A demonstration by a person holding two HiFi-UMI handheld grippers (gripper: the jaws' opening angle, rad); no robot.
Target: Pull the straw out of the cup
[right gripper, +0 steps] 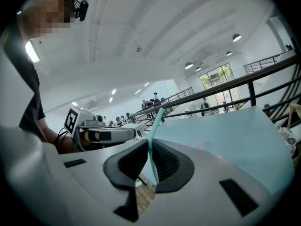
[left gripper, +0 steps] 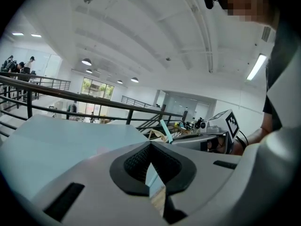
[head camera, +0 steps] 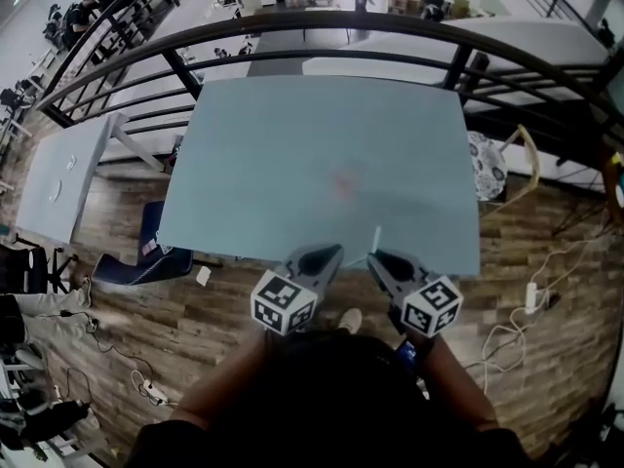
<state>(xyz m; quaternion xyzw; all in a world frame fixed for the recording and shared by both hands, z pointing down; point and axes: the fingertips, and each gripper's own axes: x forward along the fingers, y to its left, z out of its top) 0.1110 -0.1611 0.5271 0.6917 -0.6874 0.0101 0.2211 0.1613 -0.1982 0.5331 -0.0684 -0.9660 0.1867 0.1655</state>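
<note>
While gripping the thin pale-teal plastic straw (right gripper: 157, 122), points its long axis up out of the jaws of the right gripper (right gripper: 148, 144), just beside the left gripper (left gripper: 150, 145), clenched empty.

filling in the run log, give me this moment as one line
right gripper: shut on straw | left gripper: shut, empty | cup: not in view | place: near edge of table
</note>
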